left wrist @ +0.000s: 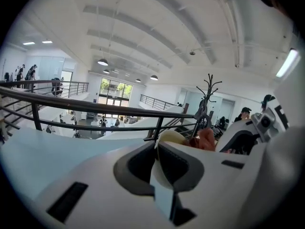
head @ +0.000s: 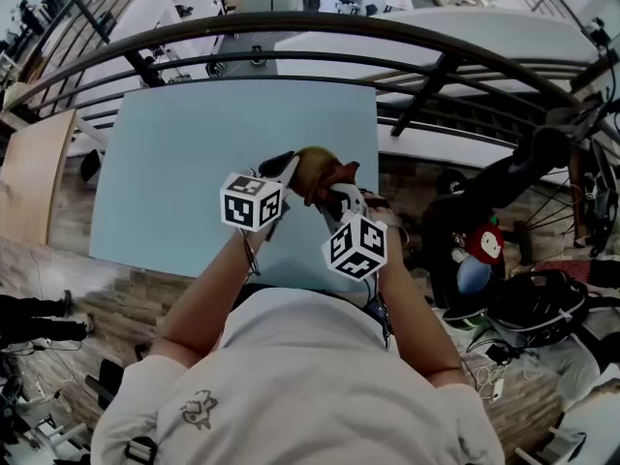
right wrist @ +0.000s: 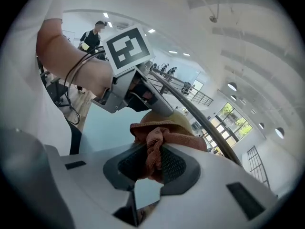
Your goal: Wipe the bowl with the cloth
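My left gripper (left wrist: 157, 168) had its fingers clamped on the rim of the cream bowl (left wrist: 170, 138), held up over the pale blue table (head: 184, 163). It looked light, rigid and probably slick, so the rim suited. My right gripper (right wrist: 151, 165) had its fingers pinching the soft rust cloth (right wrist: 164, 135), bunched against the bowl. A dark railing (head: 291, 29) ran beyond the table.
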